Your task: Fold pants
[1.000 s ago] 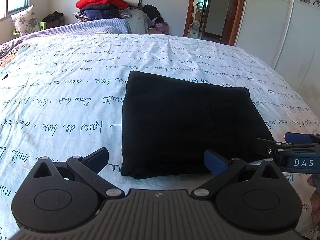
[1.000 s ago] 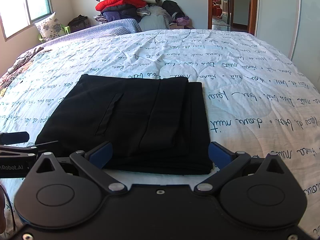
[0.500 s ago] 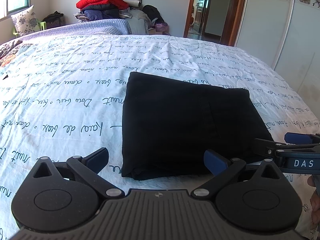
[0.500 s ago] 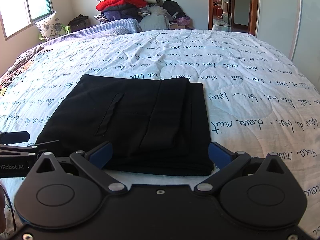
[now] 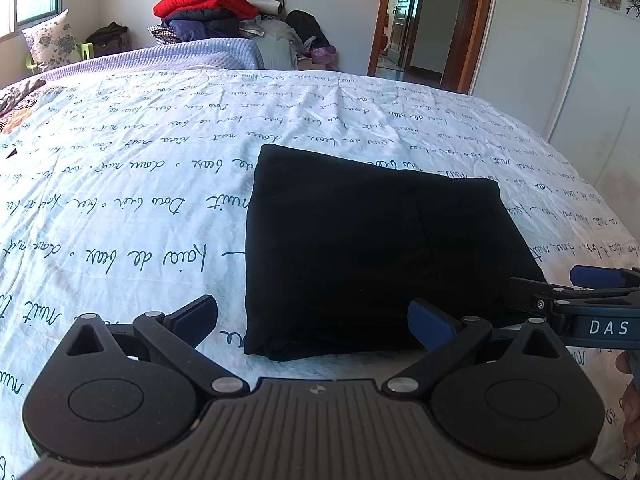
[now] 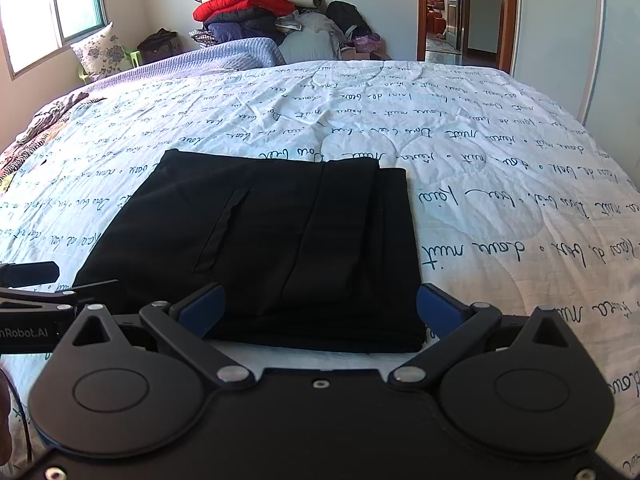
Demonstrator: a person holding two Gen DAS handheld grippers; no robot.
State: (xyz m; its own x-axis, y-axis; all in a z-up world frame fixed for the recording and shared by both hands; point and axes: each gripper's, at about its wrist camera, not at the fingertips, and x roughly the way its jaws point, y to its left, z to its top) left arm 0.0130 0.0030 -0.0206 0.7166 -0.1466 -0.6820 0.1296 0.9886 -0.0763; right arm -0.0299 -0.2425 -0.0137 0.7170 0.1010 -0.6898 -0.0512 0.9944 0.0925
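Between the spread fingers of the left gripper (image 5: pixel 312 322) there is only the near edge of the pants (image 5: pixel 372 248). Its jaws are wide and hold nothing. The right gripper (image 6: pixel 320 310) is the same: jaws wide, nothing in them, with the near edge of the pants (image 6: pixel 260 240) just past its blue fingertips (image 6: pixel 438 310). It is hard to tell if any fingertip touches the cloth.

The pants are black and folded into a flat, nearly square pile. They lie on the bed (image 5: pixel 120 200), near its front edge and close to both grippers. The cloth is so dark that the layers are hard to see. In the right view a slit like a pocket and two long fold lines show. The under layers are hidden.

Each gripper peeks into the other's view at the side, cut off by the frame. A bit of a hand (image 5: pixel 630 412) shows at the right edge of the left view, mostly cut off.

The bed has a white cover with blue writing on it. Far back, a pile of clothes (image 6: pixel 256 4) with a red one on top sits past the bed. What is under that pile is hidden. A flowered pillow (image 6: pixel 102 50) leans by the window (image 6: pixel 52 4). A door (image 6: pixel 456 8) stands open at the right.
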